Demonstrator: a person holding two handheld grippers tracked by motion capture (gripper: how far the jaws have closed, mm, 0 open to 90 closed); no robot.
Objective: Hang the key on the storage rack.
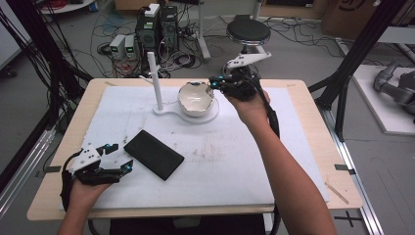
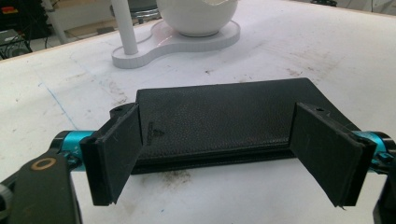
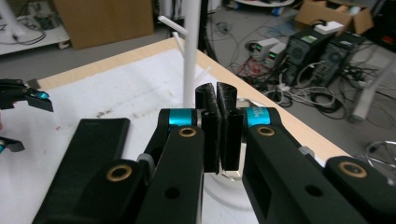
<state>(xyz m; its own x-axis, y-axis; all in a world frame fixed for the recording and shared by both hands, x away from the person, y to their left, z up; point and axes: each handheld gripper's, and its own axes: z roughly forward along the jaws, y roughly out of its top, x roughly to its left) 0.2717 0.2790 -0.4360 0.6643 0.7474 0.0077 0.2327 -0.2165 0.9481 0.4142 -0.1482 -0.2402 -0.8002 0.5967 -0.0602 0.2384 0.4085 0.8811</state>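
Left gripper (image 1: 116,156): lower left of the high view, jaws spread, just beside the black wallet (image 1: 153,154).
Right gripper (image 1: 215,82): upper middle, jaws pressed together at the white bowl (image 1: 195,98) rim.

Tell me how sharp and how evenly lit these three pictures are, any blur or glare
High view: soft and low in detail, even light, faint shadows under the wallet and left gripper. Left gripper view: wallet grain crisp, its pads near and dark, a mild sheen on the bowl. Right gripper view: the right gripper is sharp, the floor clutter behind softer; no strong glare.
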